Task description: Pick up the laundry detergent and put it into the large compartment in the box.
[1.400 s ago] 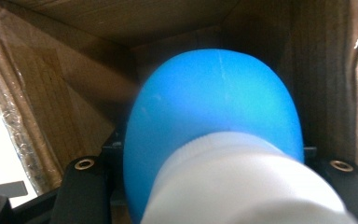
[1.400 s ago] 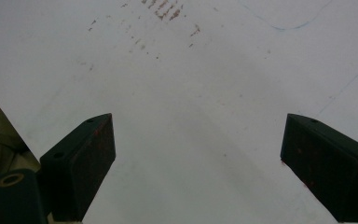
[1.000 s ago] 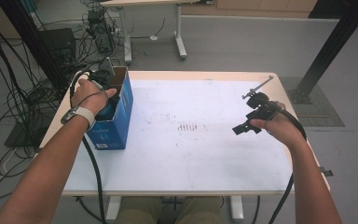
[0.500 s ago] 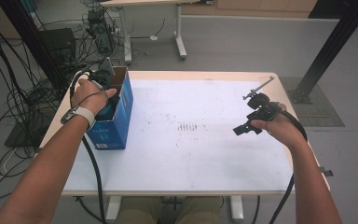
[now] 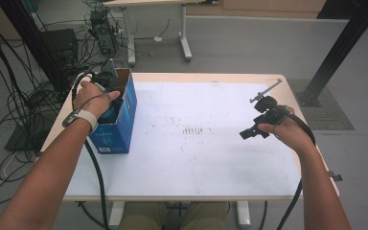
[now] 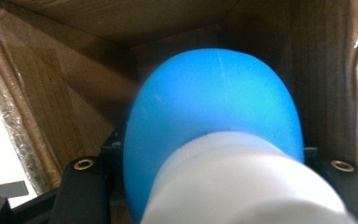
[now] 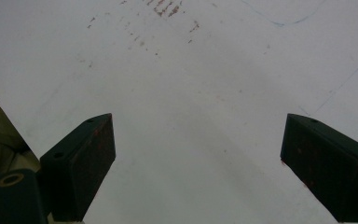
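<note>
The high view looks forward and down over the whole bench point(image 5: 191, 158), shared close-up by the right gripper view, while the left gripper view peers inside the box point(image 6: 74, 93).

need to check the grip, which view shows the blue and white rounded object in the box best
The left gripper view: the blue and white rounded object sits large between that gripper's black jaws, inside the brown cardboard box. In the high view the left hand covers most of it, leaving a blue sliver. The right gripper view faces the white table.
</note>
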Motion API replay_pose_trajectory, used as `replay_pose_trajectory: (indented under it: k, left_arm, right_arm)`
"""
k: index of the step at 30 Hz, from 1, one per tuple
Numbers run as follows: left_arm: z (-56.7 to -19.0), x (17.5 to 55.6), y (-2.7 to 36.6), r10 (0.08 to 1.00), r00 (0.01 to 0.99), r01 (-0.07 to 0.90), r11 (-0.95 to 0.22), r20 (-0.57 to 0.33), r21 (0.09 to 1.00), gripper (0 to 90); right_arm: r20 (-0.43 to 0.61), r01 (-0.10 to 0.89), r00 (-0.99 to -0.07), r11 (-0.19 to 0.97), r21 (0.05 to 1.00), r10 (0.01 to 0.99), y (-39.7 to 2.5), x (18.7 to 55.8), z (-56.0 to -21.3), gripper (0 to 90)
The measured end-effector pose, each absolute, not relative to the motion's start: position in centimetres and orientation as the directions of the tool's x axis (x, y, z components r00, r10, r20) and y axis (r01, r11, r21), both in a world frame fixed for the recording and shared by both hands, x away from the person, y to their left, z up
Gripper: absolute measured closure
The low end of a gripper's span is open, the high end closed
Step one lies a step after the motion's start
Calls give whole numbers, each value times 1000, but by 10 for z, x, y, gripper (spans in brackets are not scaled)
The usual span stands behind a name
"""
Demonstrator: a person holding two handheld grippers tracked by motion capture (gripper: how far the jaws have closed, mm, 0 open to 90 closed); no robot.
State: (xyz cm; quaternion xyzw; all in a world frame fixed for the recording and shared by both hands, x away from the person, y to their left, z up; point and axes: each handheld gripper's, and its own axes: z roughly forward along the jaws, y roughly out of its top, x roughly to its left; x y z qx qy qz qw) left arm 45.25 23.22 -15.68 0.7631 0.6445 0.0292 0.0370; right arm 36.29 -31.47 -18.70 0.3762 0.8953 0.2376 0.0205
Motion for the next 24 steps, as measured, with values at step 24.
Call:
replay_pose_trajectory:
  k: [24]
  left_arm:
    - [-156, 452, 240, 986, 164, 982, -161, -21, 96, 289]
  right_arm:
    - [138, 659, -722, 613, 437, 678, -309, 365, -186, 100]
